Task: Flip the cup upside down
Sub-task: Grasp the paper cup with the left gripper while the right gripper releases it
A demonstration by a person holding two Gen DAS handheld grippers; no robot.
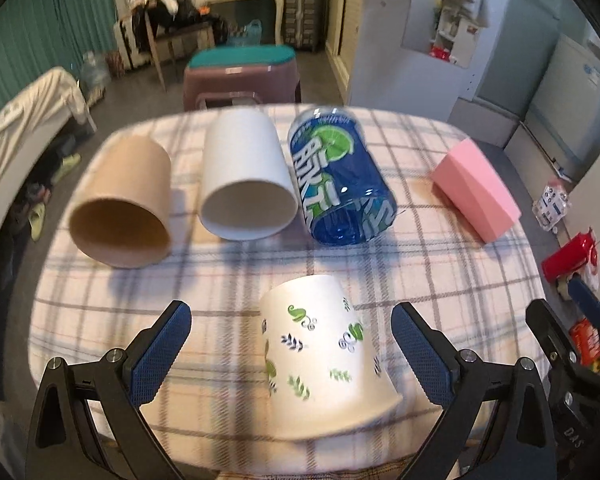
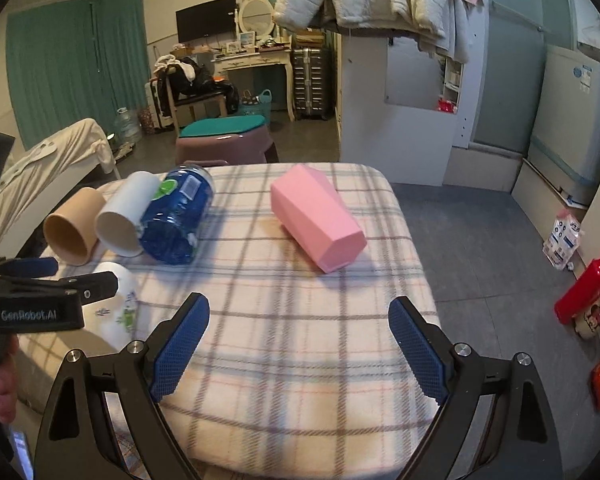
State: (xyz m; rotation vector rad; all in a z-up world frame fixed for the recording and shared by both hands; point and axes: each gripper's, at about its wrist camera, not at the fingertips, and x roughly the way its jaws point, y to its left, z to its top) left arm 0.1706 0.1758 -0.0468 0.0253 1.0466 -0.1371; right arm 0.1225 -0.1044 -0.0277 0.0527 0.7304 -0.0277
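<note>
A white paper cup with green leaf prints [image 1: 320, 356] stands upside down, rim on the plaid cloth, near the table's front edge. My left gripper [image 1: 292, 336] is open, with its blue pads on either side of the cup and not touching it. The cup also shows in the right wrist view [image 2: 120, 304], partly behind the left gripper [image 2: 52, 280]. My right gripper [image 2: 298, 336] is open and empty above the cloth, well to the right of the cup. A pink cup [image 2: 316, 220] lies on its side ahead of it.
A tan cup [image 1: 120, 208], a white cup [image 1: 246, 184] and a blue can-print cup [image 1: 340, 184] lie on their sides in a row behind. The pink cup [image 1: 476, 188] lies at the right. The plaid table [image 2: 300, 380] drops off to the floor on the right.
</note>
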